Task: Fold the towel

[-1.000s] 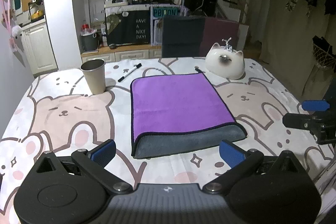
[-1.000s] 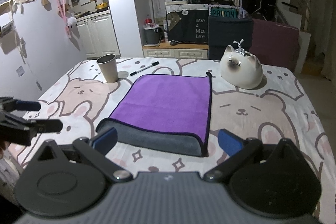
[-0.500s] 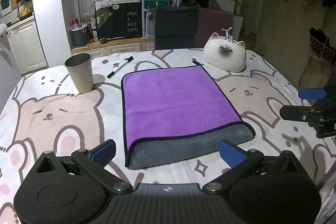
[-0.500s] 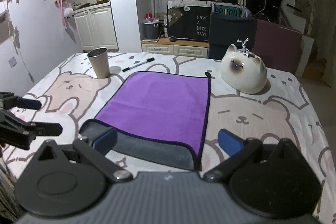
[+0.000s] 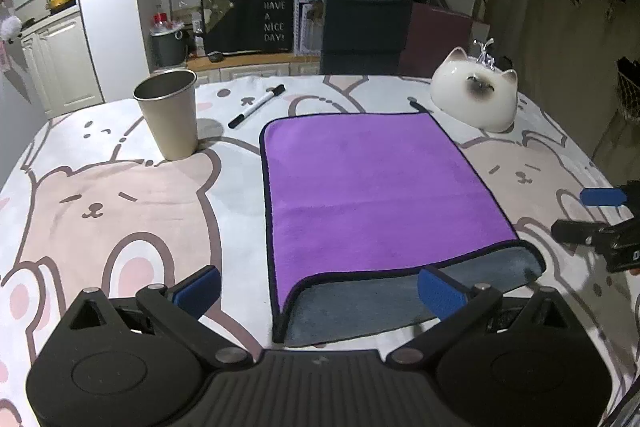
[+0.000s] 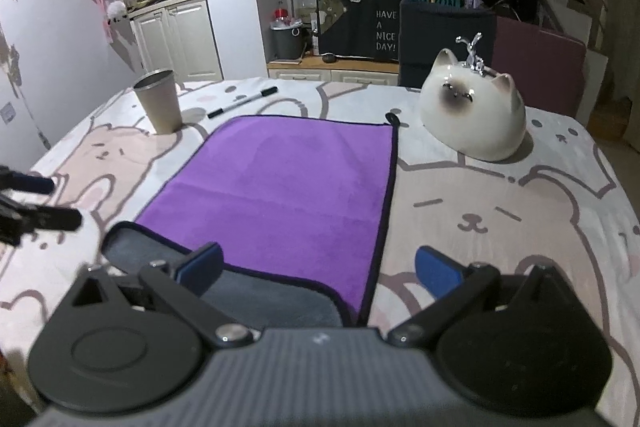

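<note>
A purple towel (image 5: pixel 372 187) with a grey underside lies folded on the bear-print table; its grey lower layer sticks out at the near edge (image 5: pixel 400 303). It also shows in the right wrist view (image 6: pixel 288 187). My left gripper (image 5: pixel 318 291) is open, its blue pads straddling the towel's near left corner. My right gripper (image 6: pixel 318 269) is open over the towel's near right corner. Each gripper shows in the other's view: the right one (image 5: pixel 600 223), the left one (image 6: pixel 36 203).
A metal cup (image 5: pixel 168 115) stands at the towel's far left, a black marker (image 5: pixel 256 105) lies behind it. A white ceramic cat (image 5: pixel 476 95) sits at the far right corner. A dark chair (image 5: pixel 364 31) stands beyond the table.
Both grippers have moved forward and down toward the towel's near edge, and now straddle its near corners. The towel has not moved.
</note>
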Demonstrator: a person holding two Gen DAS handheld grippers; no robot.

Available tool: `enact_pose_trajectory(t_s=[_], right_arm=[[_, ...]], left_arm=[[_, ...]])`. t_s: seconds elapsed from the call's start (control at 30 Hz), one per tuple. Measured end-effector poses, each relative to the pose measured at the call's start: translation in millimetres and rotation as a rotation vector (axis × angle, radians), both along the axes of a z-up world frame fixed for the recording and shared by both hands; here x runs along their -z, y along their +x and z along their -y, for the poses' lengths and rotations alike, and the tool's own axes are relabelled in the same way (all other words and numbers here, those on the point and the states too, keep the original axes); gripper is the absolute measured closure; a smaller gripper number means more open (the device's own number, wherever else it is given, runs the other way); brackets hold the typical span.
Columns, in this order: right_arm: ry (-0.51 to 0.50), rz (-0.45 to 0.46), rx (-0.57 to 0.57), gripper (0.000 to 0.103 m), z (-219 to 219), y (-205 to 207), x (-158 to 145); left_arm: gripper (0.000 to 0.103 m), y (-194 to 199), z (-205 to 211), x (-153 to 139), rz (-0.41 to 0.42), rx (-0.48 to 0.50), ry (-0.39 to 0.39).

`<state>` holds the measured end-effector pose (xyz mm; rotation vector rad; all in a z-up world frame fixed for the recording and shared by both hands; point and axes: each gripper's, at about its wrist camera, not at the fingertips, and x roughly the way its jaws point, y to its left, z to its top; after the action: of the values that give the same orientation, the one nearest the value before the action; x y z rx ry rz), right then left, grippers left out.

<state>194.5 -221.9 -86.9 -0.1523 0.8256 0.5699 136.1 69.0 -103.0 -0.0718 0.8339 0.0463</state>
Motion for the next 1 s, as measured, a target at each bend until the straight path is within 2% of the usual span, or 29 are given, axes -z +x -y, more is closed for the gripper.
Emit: enact_pose_trajectory(t_s=[0.13, 0.37, 0.43, 0.5, 0.63, 0.67, 0.73, 0.8, 0.83, 0.87, 0.9, 1.0], right_arm=[[-0.021, -0.086, -0.038, 0.000, 0, 15, 18], [0.055, -0.162, -0.055, 0.000, 10, 24, 38], [0.058, -0.144, -0.041, 0.000, 10, 25, 39], [0.069, -0.148, -0.075, 0.000, 10, 29, 40], [0.090, -0.206, -0.094, 0.001, 12, 36, 41], [0.091, -0.219, -0.091, 0.005, 12, 39, 42], [0.096, -0.255, -0.081, 0.014, 13, 44, 47], [0.104, -0.309, -0.064, 0.022, 13, 51, 52], [0.110, -0.329, -0.059, 0.030, 13, 53, 53], [0.110, -0.339, -0.058, 0.037, 13, 54, 55], [0.105, -0.343, -0.059, 0.039, 11, 55, 55], [0.093, -0.356, -0.081, 0.045, 7, 55, 58]], left_arm=[[0.000, 10, -10, 9, -0.034, 0.057, 0.011], [0.000, 24, -38, 33, -0.055, 0.132, -0.136], [0.000, 29, -42, 41, -0.075, 0.129, -0.165], [0.000, 37, -47, 49, -0.114, 0.106, -0.201], [0.000, 45, -51, 58, -0.169, 0.102, -0.242], [0.001, 45, -52, 59, -0.177, 0.101, -0.240], [0.006, 45, -54, 59, -0.177, 0.112, -0.265], [0.026, 46, -54, 59, -0.175, 0.129, -0.288], [0.029, 47, -54, 59, -0.178, 0.133, -0.284], [0.038, 47, -53, 59, -0.182, 0.138, -0.277], [0.046, 48, -52, 60, -0.184, 0.143, -0.272], [0.053, 50, -53, 65, -0.206, 0.143, -0.271]])
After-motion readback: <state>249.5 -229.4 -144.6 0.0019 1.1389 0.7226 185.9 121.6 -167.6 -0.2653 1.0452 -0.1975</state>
